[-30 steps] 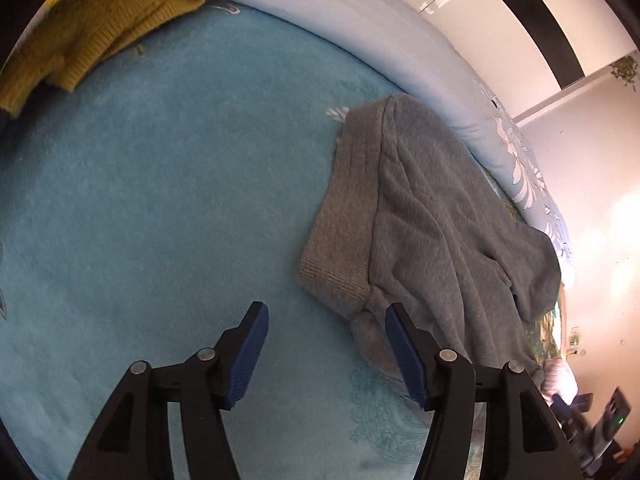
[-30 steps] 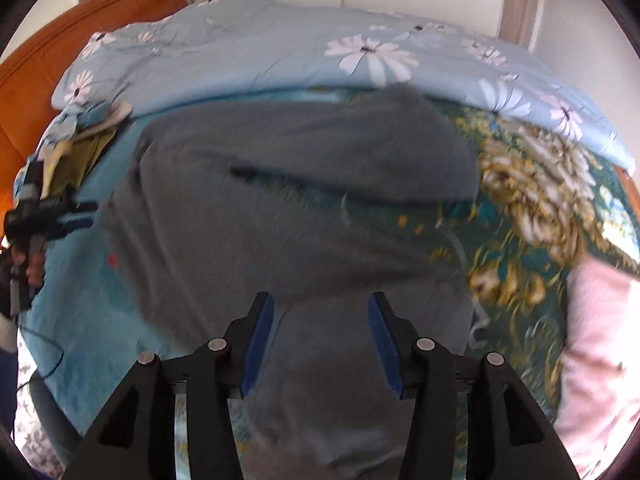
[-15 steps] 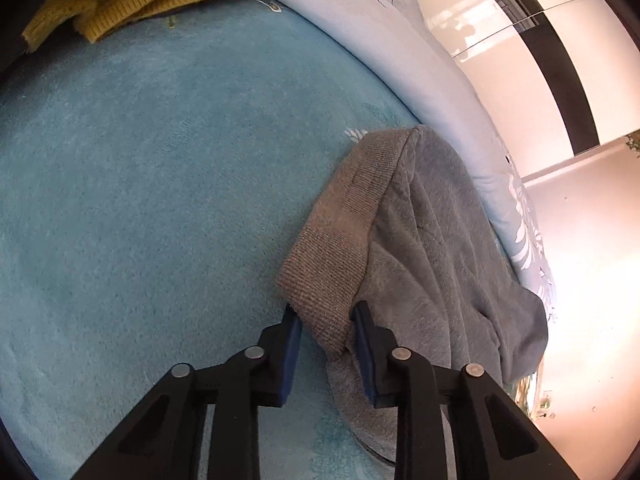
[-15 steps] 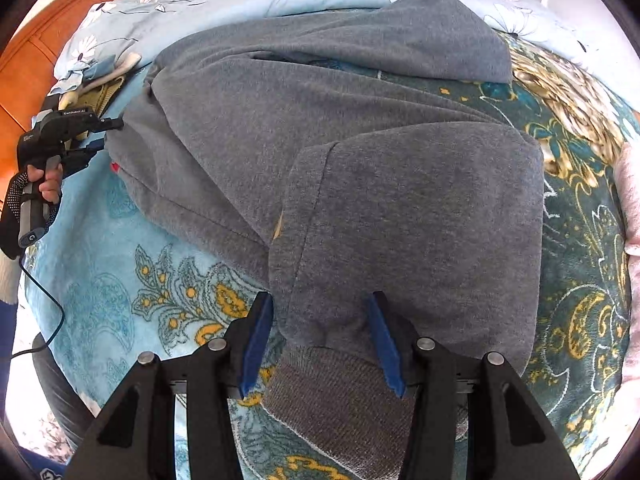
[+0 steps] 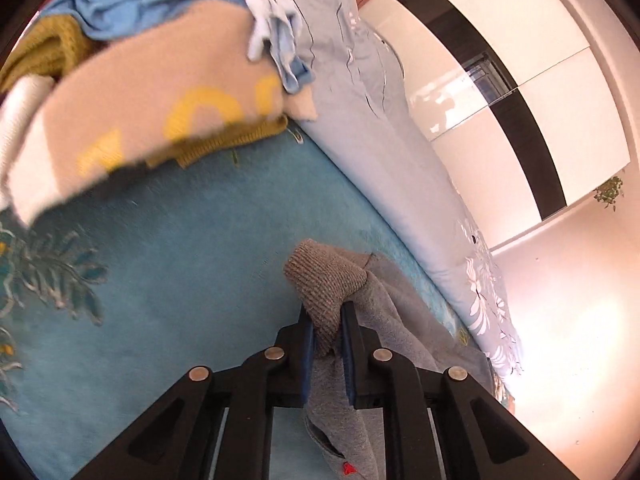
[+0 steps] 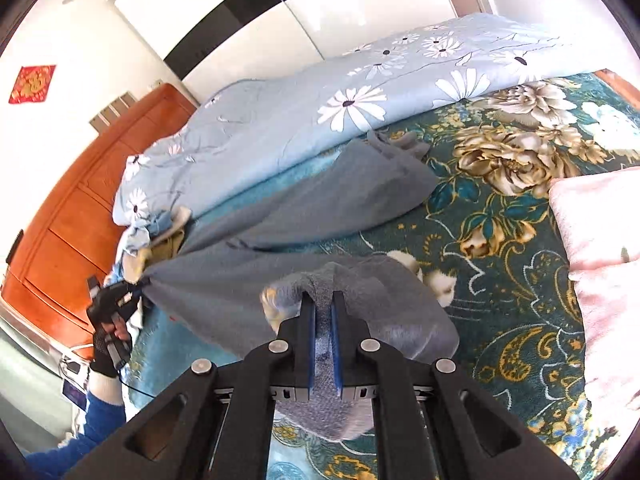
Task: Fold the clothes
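A grey sweater [image 6: 304,216] lies spread over the teal bed blanket [image 6: 500,264] and is lifted at two corners. My left gripper [image 5: 326,318] is shut on its ribbed hem [image 5: 324,280]; the rest of the sweater [image 5: 400,320] trails off to the right. In the right wrist view the left gripper [image 6: 134,286] holds the far left corner. My right gripper [image 6: 323,298] is shut on the near hem of the sweater, which hangs folded around its fingers.
A pile of clothes, beige [image 5: 152,104], mustard [image 5: 44,52] and light blue [image 5: 120,12], sits near the headboard [image 6: 80,192]. A daisy-print duvet [image 6: 360,100] runs along the far side. A pink folded garment [image 6: 600,264] lies at the right.
Both grippers closed on the sweater's hem corners and lifted them. The left moved toward the clothes pile; the sweater is now stretched between the two grippers.
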Demonstrator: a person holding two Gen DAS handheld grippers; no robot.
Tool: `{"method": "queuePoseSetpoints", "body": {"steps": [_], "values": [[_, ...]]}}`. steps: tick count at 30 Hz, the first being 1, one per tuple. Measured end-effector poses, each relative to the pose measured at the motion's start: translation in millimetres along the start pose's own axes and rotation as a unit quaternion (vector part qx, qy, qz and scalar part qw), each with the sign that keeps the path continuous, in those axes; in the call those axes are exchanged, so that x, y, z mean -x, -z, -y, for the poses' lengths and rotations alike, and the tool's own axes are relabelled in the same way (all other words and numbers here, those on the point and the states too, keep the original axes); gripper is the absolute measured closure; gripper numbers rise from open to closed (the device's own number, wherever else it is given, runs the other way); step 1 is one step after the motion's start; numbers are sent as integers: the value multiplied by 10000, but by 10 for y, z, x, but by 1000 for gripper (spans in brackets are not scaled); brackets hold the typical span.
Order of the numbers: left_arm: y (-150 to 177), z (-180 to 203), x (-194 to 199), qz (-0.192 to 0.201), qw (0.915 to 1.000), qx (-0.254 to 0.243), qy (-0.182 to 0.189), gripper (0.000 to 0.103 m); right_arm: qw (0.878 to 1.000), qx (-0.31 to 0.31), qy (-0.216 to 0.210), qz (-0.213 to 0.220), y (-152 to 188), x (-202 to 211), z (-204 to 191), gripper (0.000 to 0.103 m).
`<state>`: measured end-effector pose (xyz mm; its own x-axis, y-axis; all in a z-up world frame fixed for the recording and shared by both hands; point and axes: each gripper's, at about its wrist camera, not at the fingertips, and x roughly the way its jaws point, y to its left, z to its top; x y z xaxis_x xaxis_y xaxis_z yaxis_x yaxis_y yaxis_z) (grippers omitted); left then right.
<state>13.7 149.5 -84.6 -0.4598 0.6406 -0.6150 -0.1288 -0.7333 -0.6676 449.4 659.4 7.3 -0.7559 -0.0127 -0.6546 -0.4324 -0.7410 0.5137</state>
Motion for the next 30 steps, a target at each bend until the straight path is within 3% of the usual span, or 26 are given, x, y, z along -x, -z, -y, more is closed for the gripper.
{"method": "queuePoseSetpoints", "body": {"steps": [4,8,11,16,17,18,19,21,26,28,30], "values": [[-113,-375,438,271,9990,-173,-305,90,9997,142,213,48,18,48,71,96],[-40,-808,456,-11,9988,51,-497,90,9954,329,608,-660,379,-197,289,96],[90,-1045,357,-199,9976,264,-611,90,9903,411,626,-1171,728,-389,433,96],[185,-1018,218,-204,9966,-10,-804,87,9836,737,598,-1533,1133,-371,367,94],[187,-977,211,-185,9963,-92,-829,84,9853,688,563,-1458,1143,-301,374,92],[186,-943,206,-180,9963,-157,-827,83,9869,640,529,-1384,1154,-231,381,82],[183,-913,201,-170,9962,-192,-832,83,9893,551,506,-1254,1153,-146,405,69],[181,-906,197,-169,9965,-209,-789,83,9942,193,478,-946,1146,34,511,55],[186,-960,221,-210,9973,-160,-685,82,9866,-1166,869,-736,1277,109,993,55],[178,-1010,270,-233,9976,-136,-644,82,9790,-1435,1151,-879,1356,-11,1087,55],[172,-1038,290,-244,9977,-115,-617,82,9763,-1615,1082,-954,1394,-159,1102,55]]}}
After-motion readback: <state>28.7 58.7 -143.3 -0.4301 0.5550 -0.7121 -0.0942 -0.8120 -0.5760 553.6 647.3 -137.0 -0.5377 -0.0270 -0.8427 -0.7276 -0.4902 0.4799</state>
